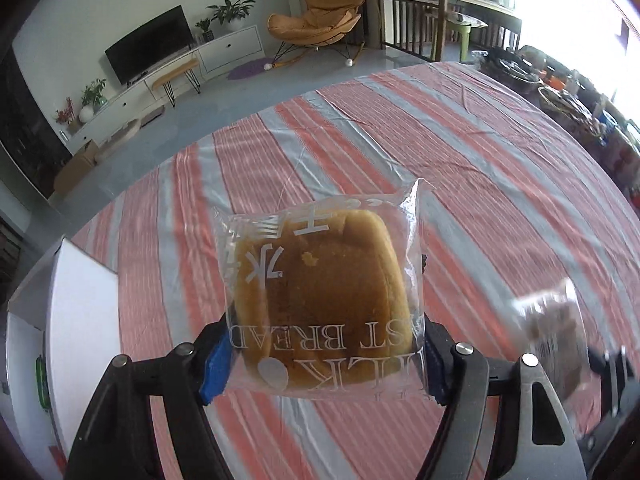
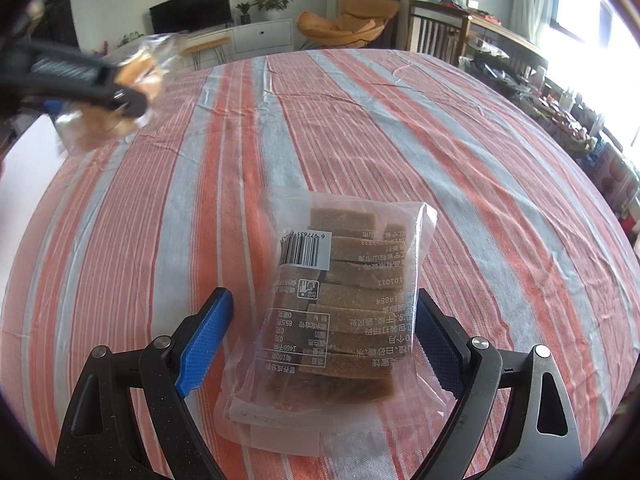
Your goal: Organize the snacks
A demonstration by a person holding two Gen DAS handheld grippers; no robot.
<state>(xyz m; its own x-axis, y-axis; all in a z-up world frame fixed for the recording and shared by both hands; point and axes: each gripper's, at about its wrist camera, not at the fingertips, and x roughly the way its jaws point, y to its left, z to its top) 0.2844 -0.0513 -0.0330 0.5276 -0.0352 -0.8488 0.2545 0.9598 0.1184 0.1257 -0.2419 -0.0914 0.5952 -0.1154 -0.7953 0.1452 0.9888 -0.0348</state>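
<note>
your left gripper (image 1: 324,354) is clamped on a clear bread packet (image 1: 320,296), both blue pads pressed against its sides; the packet juts forward past the fingertips, off the striped tablecloth (image 1: 460,152). seen upside down, its white print reads "st bread", with large chinese characters further out. your right gripper (image 2: 324,344) stands wide open around a bag of brown bars (image 2: 336,300) lying flat on the cloth between the fingers, the right pad at its edge, the left pad clear. its label shows a barcode and a nutrition table.
</note>
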